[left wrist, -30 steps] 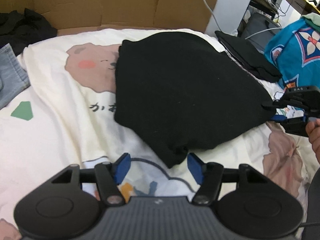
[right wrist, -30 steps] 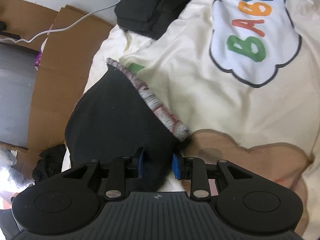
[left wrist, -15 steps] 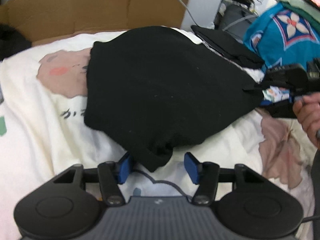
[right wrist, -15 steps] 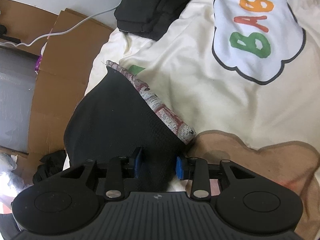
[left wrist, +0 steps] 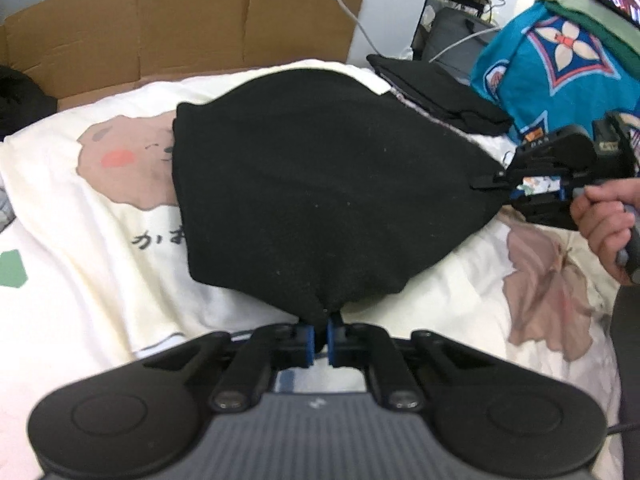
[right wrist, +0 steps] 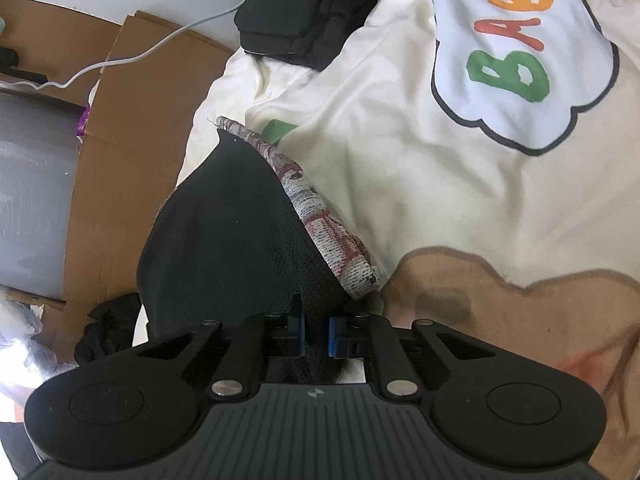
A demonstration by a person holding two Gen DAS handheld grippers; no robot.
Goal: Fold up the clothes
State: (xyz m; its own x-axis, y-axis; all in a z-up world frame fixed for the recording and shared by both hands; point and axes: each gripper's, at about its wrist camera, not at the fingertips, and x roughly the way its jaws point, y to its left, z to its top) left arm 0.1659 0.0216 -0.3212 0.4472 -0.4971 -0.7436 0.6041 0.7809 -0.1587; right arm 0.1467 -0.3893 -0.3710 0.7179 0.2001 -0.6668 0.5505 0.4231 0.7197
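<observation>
A black garment (left wrist: 320, 200) lies folded on a cream printed bedsheet (left wrist: 100, 240). My left gripper (left wrist: 319, 340) is shut on its near corner, which bunches between the blue pads. At the right edge of the left wrist view, my right gripper (left wrist: 516, 188) pinches the garment's right corner, with a person's hand (left wrist: 604, 220) on its handle. In the right wrist view the right gripper (right wrist: 316, 336) is shut on the black garment (right wrist: 224, 232), whose patterned red-and-white inner edge (right wrist: 320, 216) shows along one side.
A stack of folded black clothes (left wrist: 436, 92) sits at the bed's far right, beside a blue patterned bundle (left wrist: 560, 64). Cardboard (left wrist: 180, 24) lines the far side, with a white cable (right wrist: 132, 60) across it. A "BABY" print (right wrist: 516, 48) marks the sheet.
My left gripper has moved forward onto the garment's near corner and shut on it. The right gripper has tightened on its corner, and the cloth is now stretched between the two.
</observation>
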